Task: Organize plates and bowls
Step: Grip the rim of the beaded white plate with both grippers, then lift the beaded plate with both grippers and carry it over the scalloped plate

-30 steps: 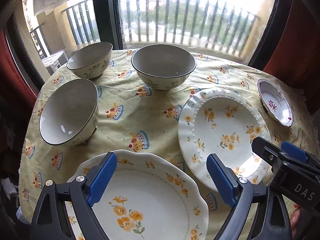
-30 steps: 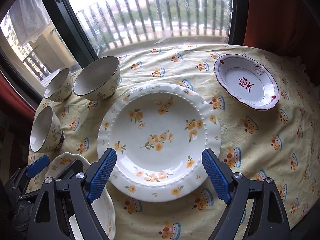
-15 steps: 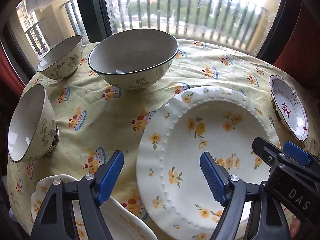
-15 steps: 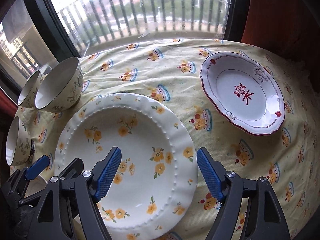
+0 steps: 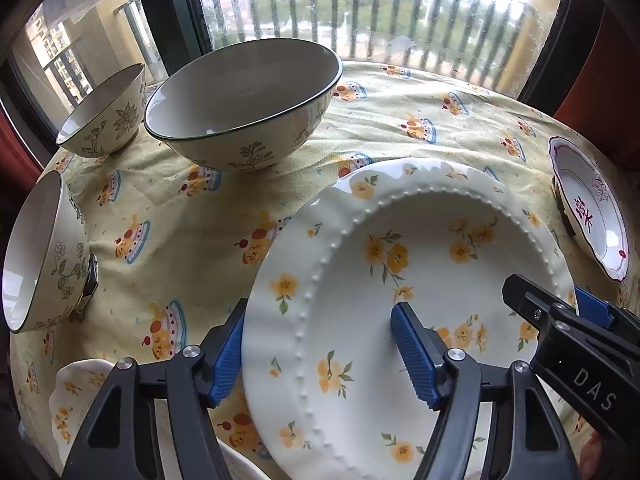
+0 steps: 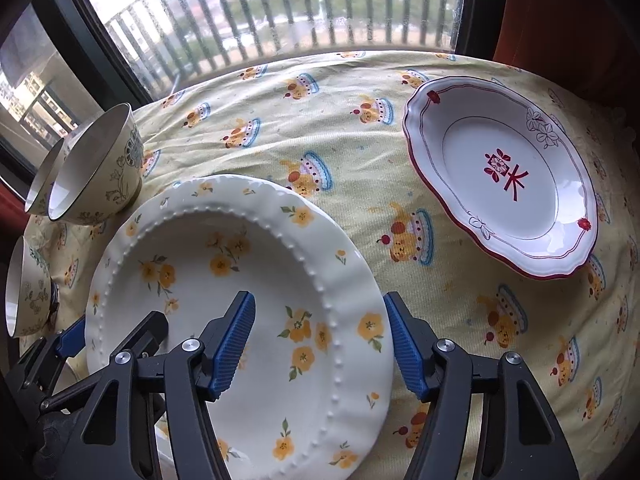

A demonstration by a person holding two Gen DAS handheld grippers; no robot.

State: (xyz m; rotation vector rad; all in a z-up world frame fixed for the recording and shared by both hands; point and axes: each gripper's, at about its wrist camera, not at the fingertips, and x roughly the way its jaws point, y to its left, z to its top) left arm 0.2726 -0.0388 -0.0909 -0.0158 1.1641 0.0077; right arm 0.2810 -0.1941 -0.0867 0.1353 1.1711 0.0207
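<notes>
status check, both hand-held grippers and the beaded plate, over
Left hand-held gripper open, straddling beaded plate left rim. Right hand-held gripper open, straddling right rim. Red-rimmed dish well clear.

I read "DAS" in pale capitals on the black body of the right gripper (image 5: 576,364), where it juts into my left wrist view at the lower right. The only other sign I can make out is a red character-like mark, topped by a small red flower emblem, printed in the well of the red-rimmed plate (image 6: 505,178); it shows in both views, but I cannot say which character it is. Nothing else I see carries lettering
</notes>
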